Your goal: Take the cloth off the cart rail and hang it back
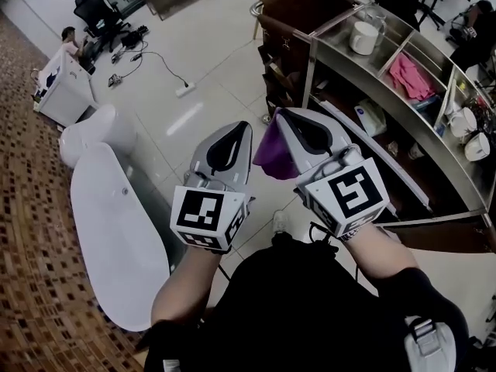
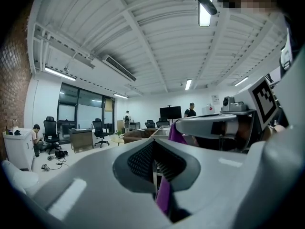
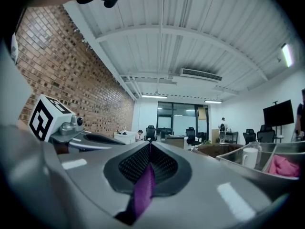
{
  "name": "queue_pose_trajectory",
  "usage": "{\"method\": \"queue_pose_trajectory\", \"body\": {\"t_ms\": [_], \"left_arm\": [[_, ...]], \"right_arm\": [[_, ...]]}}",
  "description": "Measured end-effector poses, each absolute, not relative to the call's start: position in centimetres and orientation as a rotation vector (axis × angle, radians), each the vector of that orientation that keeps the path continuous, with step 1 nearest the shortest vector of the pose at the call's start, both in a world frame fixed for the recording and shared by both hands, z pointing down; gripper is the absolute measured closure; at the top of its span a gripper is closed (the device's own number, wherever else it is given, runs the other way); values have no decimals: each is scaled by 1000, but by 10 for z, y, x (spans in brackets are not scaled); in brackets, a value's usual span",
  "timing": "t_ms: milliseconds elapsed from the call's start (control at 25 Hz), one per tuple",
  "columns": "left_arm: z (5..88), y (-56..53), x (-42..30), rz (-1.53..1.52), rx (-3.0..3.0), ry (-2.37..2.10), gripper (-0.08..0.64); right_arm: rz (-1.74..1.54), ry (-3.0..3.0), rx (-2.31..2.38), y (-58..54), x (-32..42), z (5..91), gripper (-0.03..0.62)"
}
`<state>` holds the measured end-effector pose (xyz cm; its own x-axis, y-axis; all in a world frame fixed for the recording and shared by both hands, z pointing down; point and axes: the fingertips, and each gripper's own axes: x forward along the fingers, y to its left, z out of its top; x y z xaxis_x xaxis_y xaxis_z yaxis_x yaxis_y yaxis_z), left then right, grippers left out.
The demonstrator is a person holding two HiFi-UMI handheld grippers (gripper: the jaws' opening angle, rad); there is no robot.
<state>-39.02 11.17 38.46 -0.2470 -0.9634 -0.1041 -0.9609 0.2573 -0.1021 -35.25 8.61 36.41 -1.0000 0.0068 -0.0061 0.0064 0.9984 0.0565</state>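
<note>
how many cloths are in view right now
2. A purple cloth is pinched by the left gripper and right gripper; a pink cloth lies in a top compartment of the stainless steel cart. More may be hidden on its lower shelves.

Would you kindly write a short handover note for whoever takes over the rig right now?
Left gripper: shut on the purple cloth.
Right gripper: shut on the same cloth.
Cloth: off the cart rail, held in the air between the two grippers, beside the cart.
Done: cloth taken off the rail.
Left: carry it to the rail, drape it over, then open both grippers.
</note>
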Motion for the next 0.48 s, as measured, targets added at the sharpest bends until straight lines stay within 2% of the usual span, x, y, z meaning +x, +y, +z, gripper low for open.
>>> {"method": "queue_pose_trajectory", "body": {"t_ms": [480], "left_arm": [[364,18,-466,-53,-1939,2333,563]], "right_arm": [[31,3138,-72,4,-424,338,585]]}}
